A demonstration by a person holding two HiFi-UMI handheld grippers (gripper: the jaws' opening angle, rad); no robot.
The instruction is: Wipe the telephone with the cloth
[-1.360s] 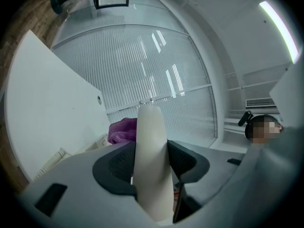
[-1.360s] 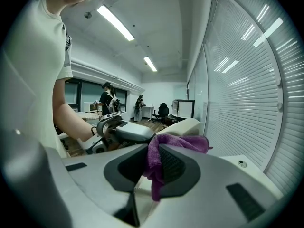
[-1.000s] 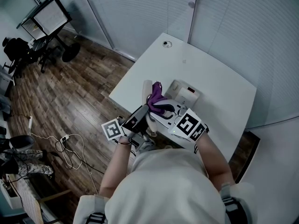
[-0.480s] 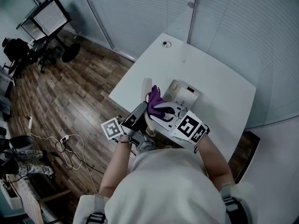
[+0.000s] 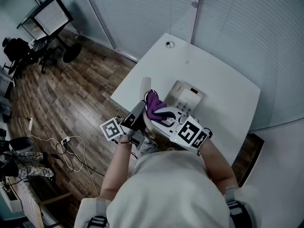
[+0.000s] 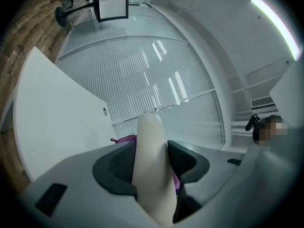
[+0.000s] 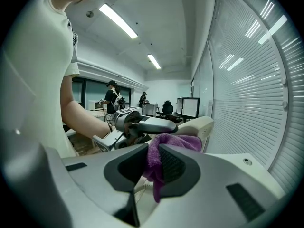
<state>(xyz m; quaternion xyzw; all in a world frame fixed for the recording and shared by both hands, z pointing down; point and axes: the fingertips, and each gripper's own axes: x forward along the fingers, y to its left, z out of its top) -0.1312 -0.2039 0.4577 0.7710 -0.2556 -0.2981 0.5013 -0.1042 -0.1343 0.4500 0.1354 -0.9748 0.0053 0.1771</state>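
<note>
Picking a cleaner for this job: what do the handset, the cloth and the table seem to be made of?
The handset: likely moulded plastic, cream, smooth with a soft sheen. The cloth: purple, its fuzzy nap and limp folds suggest microfibre, though the fibre is uncertain. The table: white, flat, matte top, probably laminate.

We see the handset (image 6: 152, 170) run off the near edge of the left gripper view. The cloth (image 6: 124, 139) shows only as a sliver behind it. In the head view, the right gripper (image 5: 162, 114) covers the near side of the telephone (image 5: 186, 95).
</note>
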